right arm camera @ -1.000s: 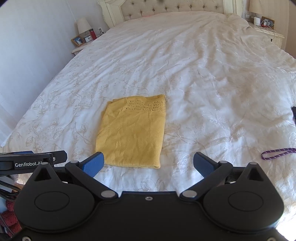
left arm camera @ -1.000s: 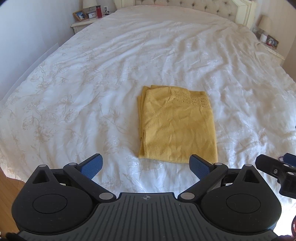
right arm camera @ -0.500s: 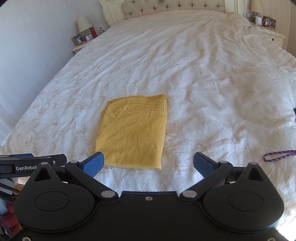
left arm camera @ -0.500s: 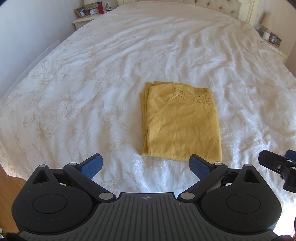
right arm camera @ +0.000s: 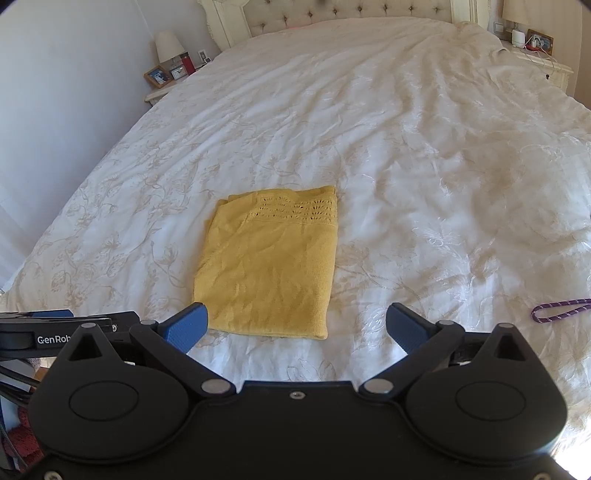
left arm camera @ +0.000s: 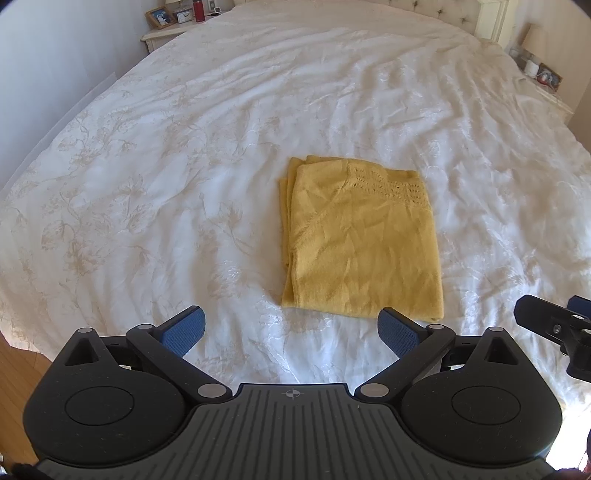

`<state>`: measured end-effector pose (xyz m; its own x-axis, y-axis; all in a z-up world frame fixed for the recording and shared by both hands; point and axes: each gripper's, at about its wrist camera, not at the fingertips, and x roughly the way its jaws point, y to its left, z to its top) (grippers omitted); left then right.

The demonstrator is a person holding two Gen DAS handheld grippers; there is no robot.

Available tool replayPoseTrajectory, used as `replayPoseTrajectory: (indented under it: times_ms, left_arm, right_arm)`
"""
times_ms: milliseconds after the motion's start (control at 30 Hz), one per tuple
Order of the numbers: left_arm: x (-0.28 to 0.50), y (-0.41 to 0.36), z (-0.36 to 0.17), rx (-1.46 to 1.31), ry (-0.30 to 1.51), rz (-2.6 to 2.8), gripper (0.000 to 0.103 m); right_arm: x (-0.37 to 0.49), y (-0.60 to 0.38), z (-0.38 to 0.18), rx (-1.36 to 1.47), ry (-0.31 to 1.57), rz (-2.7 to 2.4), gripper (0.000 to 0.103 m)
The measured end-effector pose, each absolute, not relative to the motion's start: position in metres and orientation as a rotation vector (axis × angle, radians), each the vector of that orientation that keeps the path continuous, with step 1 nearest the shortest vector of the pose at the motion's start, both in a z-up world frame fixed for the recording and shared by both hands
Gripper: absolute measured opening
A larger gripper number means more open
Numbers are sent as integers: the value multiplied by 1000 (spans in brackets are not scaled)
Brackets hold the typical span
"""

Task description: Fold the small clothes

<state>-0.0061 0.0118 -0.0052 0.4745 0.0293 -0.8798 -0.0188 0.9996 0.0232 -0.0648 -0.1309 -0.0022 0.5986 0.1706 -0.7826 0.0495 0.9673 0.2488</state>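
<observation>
A yellow knit garment (left arm camera: 360, 240) lies folded into a neat rectangle on the white bedspread (left arm camera: 166, 184), its lace-patterned band at the far end. It also shows in the right wrist view (right arm camera: 269, 266). My left gripper (left arm camera: 291, 330) is open and empty, held above the bed just short of the garment's near edge. My right gripper (right arm camera: 297, 325) is open and empty, also just short of the near edge, toward its right corner. Each gripper's body shows at the side of the other's view.
A purple cord (right arm camera: 557, 310) lies on the bedspread at the right. Nightstands with a lamp, photo frames and a red bottle (right arm camera: 188, 64) stand at both sides of the tufted headboard (right arm camera: 347, 11). Wooden floor (left arm camera: 18, 365) shows at the bed's left corner.
Both grippers have tilted slightly downward and edged closer, so the garment sits lower and nearer in both views. The garment has not moved. Both stay open.
</observation>
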Motion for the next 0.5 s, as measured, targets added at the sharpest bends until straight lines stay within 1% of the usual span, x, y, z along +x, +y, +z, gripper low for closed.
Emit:
replayPoseTrajectory:
  times_ms: [500]
  left_arm:
    - [-5, 10, -7, 21, 1072, 28, 101]
  right_arm:
    - [-62, -130, -6, 269, 938, 74, 102]
